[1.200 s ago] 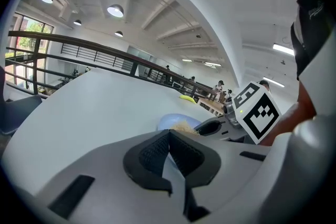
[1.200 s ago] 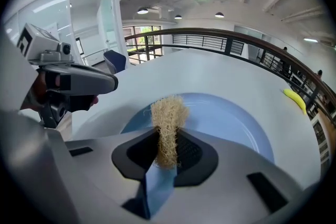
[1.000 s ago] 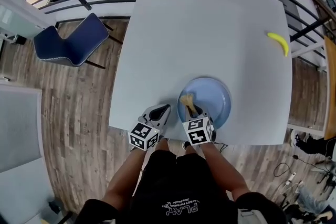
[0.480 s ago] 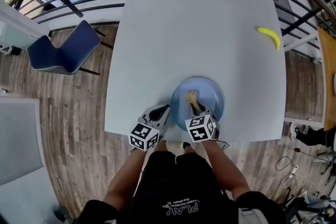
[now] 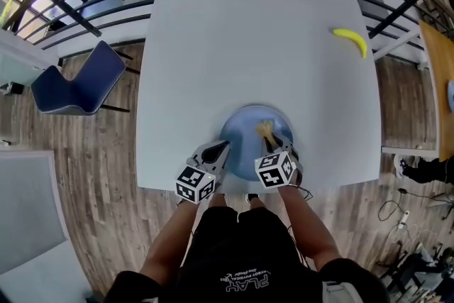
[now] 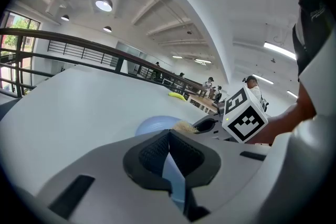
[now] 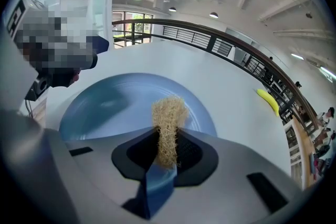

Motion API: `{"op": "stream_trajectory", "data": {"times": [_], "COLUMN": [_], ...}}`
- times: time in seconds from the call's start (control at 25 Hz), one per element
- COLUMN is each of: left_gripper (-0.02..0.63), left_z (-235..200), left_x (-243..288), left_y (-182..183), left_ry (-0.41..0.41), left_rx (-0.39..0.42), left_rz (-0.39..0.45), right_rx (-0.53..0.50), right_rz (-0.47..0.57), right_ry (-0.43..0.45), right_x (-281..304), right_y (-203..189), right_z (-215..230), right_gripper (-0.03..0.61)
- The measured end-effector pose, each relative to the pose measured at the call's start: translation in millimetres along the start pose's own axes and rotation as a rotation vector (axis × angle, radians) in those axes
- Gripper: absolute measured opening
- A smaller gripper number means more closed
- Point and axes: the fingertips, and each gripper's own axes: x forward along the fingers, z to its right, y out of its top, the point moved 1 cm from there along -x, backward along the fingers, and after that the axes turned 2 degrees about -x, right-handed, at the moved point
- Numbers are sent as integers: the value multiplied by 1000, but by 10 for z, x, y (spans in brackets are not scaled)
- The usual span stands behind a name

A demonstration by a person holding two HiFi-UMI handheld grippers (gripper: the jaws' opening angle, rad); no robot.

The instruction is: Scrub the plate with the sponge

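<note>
A round blue plate (image 5: 245,125) lies near the front edge of the white table (image 5: 248,32). My right gripper (image 5: 269,140) reaches over the plate, shut on a tan fibrous sponge (image 5: 265,129) that stands upright between its jaws. In the right gripper view the sponge (image 7: 169,123) stands out ahead of the right gripper (image 7: 169,150), over the plate (image 7: 105,107). My left gripper (image 5: 224,146) sits at the plate's left rim; its jaws (image 6: 169,136) meet, with a thin blue sliver showing in the slit. Beyond them I see the plate (image 6: 155,124) and the sponge (image 6: 184,126).
A yellow banana (image 5: 351,39) lies at the table's far right edge and shows as the banana (image 7: 270,101) in the right gripper view. A blue chair (image 5: 78,85) stands on the wooden floor to the left. A dark railing (image 5: 106,3) runs behind the table.
The right gripper has carried the sponge from the plate's left part toward its middle-right. The head view has shifted, so table and plate sit further left. The left gripper has held still.
</note>
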Motion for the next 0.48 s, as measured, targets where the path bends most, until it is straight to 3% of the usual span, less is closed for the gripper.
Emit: {"op": "stream_trajectory", "data": {"times": [0.48], "left_gripper": [12], "left_z": [107], "left_x": [60], "left_y": [89], "left_ry": [-23], "left_rx": [30], "left_rz": [-9], "right_rx": [-6], "right_rz": [-54], "right_ry": [-36], "right_x": [1], "right_y": [-145], "right_z": [255], "right_gripper": [72]}}
